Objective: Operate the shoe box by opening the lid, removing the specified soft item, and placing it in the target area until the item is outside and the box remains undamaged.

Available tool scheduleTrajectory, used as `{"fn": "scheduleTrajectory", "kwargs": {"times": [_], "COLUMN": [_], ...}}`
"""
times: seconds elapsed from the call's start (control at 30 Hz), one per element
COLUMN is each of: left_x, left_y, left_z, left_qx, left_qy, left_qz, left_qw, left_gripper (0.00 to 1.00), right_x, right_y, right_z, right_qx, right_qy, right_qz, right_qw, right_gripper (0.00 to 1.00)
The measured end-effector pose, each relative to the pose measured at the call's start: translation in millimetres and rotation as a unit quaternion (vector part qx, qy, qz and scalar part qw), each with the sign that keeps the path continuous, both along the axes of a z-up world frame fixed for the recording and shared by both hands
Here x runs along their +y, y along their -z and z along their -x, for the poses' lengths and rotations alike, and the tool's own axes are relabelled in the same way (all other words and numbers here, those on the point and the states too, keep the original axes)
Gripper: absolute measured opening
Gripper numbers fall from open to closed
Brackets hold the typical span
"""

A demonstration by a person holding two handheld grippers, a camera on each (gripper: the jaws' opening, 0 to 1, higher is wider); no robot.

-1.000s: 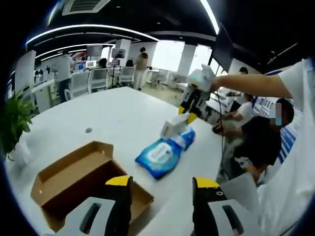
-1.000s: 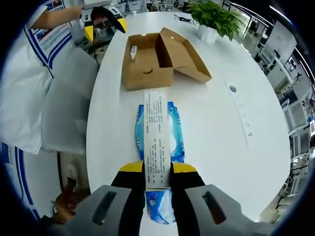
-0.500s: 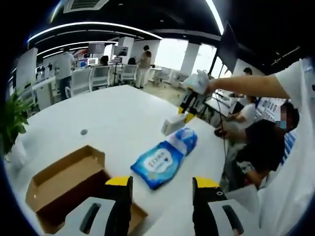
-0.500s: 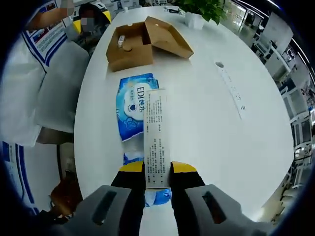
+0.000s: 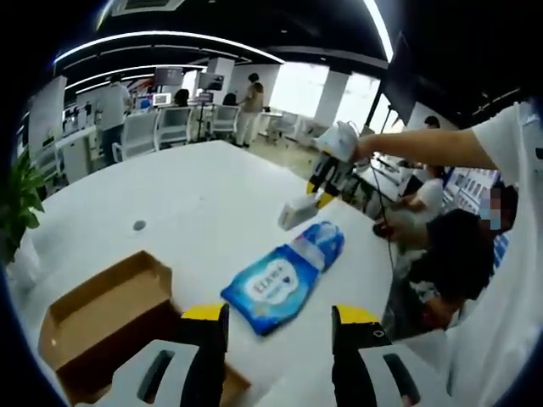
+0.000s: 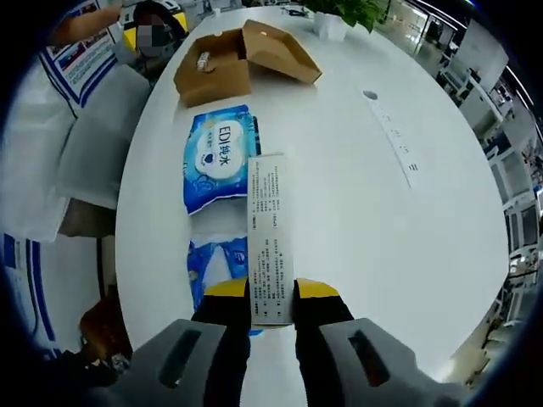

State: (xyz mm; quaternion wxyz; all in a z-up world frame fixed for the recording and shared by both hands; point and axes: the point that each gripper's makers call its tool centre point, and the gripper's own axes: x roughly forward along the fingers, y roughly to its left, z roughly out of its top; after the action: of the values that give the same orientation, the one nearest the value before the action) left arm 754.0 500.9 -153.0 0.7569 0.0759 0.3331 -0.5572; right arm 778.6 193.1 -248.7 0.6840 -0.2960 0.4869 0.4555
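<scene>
The brown shoe box [image 6: 222, 75] stands open on the white table [image 6: 356, 212], its lid [image 6: 278, 49] folded back; a small item lies inside. The same box [image 5: 93, 318] sits just left of my left gripper [image 5: 280, 315], which is open with nothing between its jaws. A soft blue wipes pack [image 6: 219, 157] lies flat on the table outside the box, also visible as a blue pack [image 5: 284, 275] ahead of the left jaws. My right gripper [image 6: 271, 292] is shut on a slim white printed carton [image 6: 270, 237], held above the table to the right of the pack. That gripper [image 5: 327, 182] and carton [image 5: 299, 210] hang beyond the pack.
A potted plant [image 6: 339, 13] stands at the table's far end past the box. A white strip [image 6: 392, 131] and a round grommet [image 6: 369, 95] lie on the tabletop. A person's white clothing [image 6: 76, 127] borders the table edge; seated people [image 5: 441, 246] and office chairs are around.
The right gripper has carried the white carton farther from the shoe box and off to the right of the wipes pack. The left gripper stays open with little movement.
</scene>
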Motion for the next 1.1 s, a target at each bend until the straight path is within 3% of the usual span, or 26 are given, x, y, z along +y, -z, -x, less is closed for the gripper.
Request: {"fn": "scheduleTrajectory", "kwargs": {"times": [0.53,1.1], "left_x": [-12,-16], "left_y": [15.5,29.0], "left_z": [-5.0,-2.1], "left_qx": [0.017,0.028], "left_qy": [0.003,0.004], "left_qz": [-0.011,-0.023], "left_qw": [0.9998,0.9993], "left_gripper": [0.49,0.49], "right_x": [-38,-49], "right_y": [37.6,70.5], "right_z": [-3,-15], "right_qx": [0.005,0.002], "right_qy": [0.002,-0.006], "right_qz": [0.01,0.003], "right_qw": [0.9999,1.0], "right_gripper": [0.16,0.16]}}
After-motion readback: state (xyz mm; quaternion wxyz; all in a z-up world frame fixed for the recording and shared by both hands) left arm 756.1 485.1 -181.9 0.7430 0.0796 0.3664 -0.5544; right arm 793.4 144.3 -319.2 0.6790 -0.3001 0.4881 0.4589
